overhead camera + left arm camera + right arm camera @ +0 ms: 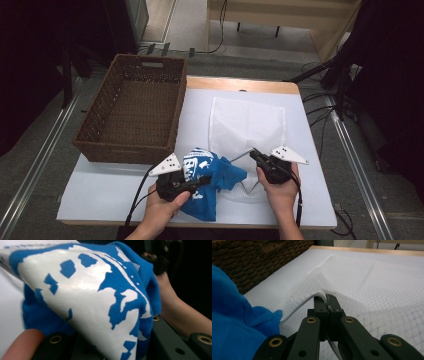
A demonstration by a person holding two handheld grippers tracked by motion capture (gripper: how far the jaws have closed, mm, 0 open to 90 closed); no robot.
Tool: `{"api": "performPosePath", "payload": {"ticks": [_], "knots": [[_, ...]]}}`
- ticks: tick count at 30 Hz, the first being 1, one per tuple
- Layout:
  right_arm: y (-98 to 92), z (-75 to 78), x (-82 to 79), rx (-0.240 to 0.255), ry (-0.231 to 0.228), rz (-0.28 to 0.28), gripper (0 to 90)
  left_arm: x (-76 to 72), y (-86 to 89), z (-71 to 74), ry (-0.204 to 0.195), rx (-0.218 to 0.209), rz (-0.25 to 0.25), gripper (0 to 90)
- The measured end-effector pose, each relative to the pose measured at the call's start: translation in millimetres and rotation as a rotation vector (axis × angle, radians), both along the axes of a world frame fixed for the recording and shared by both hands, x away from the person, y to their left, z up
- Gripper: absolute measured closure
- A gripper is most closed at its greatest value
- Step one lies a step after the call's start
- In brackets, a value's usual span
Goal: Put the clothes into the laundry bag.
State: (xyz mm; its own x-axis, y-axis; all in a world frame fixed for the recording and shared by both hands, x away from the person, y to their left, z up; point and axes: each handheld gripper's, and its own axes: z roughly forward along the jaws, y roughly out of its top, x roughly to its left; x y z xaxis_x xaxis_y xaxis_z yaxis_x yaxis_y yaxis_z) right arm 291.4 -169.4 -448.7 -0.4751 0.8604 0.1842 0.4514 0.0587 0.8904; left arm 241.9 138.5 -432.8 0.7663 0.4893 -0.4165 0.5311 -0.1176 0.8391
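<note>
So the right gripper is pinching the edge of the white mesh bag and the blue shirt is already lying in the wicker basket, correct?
Not quite. The right gripper does pinch the white mesh bag edge, but the blue shirt is on the table beside the bag, held by the left gripper; the wicker basket is empty. The high view shows it.

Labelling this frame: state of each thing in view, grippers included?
blue shirt: bunched up, held in the left gripper, lying at the bag's mouth
mesh laundry bag: flat on table, near edge lifted
wicker basket: upright, empty
left gripper: shut on shirt
right gripper: shut on bag's edge
</note>
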Motion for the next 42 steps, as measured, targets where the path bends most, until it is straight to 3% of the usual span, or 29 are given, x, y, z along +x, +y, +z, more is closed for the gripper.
{"api": "performPosePath", "payload": {"ticks": [1,5,7,9,11,15,17,19,24,25,26,27,29,30,32,35,36,38,39,42], "knots": [[-0.3,0.9,0.3,0.002,-0.002,0.002,89.9,-1.5,-4.0,-3.9,0.014,0.016,-0.035,77.4],[2.4,5.6,0.3,0.023,-0.005,0.011,89.9,-4.6,-23.9,-12.9,0.021,0.066,-0.094,77.3],[7.2,9.7,-1.9,0.023,-0.011,0.027,89.9,-3.2,-34.5,-12.5,0.023,0.070,-0.112,77.2],[12.0,13.5,-4.4,0.028,-0.020,0.042,89.9,-1.8,-42.5,-10.4,0.014,0.056,-0.124,77.2],[15.0,16.4,-6.5,0.026,-0.032,0.058,89.9,-1.0,-49.7,-0.9,-0.045,0.042,-0.137,77.2],[11.5,18.8,-7.9,0.045,-0.034,0.051,89.9,2.8,-47.7,16.5,-0.113,-0.068,-0.143,76.9],[7.7,19.8,-7.7,0.065,-0.036,0.043,89.9,5.7,-50.0,17.0,-0.132,-0.077,-0.153,76.4],[4.8,20.0,-6.8,0.070,-0.037,0.035,89.9,8.3,-56.8,7.7,-0.109,-0.024,-0.167,74.7],[4.4,18.7,-6.7,0.066,-0.030,0.035,89.9,19.9,-80.7,-37.4,0.093,0.282,-0.165,67.1],[4.6,18.5,-6.8,0.063,-0.032,0.035,89.9,21.6,-80.8,-42.1,0.126,0.290,-0.158,62.9],[4.8,18.3,-6.8,0.063,-0.033,0.036,89.9,22.1,-78.4,-41.6,0.130,0.257,-0.159,58.8],[5.0,18.2,-7.0,0.063,-0.033,0.036,89.9,21.1,-75.7,-37.5,0.107,0.228,-0.159,56.3],[4.7,18.0,-7.3,0.061,-0.030,0.035,89.9,16.9,-69.9,-23.4,0.050,0.206,-0.135,40.0],[3.8,17.3,-6.7,0.063,-0.032,0.036,89.9,16.8,-67.5,-18.6,0.044,0.205,-0.142,28.6],[3.2,16.9,-6.4,0.066,-0.027,0.036,89.9,17.6,-60.5,-7.2,0.045,0.185,-0.143,20.3],[3.4,17.3,-6.4,0.070,-0.028,0.036,89.9,22.0,-48.8,5.0,0.024,0.125,-0.077,16.2],[3.6,17.4,-6.4,0.070,-0.027,0.035,89.9,25.3,-47.3,5.7,0.035,0.110,-0.052,15.5],[4.5,17.2,-6.2,0.066,-0.029,0.035,89.9,32.5,-51.4,1.8,0.081,0.139,-0.006,16.4],[5.2,17.2,-6.2,0.066,-0.028,0.039,89.9,38.0,-60.0,-5.5,0.132,0.177,-0.002,16.8],[8.6,16.2,-6.9,0.059,-0.025,0.046,89.9,43.5,-76.5,-20.5,0.222,0.239,-0.044,23.1]]}}
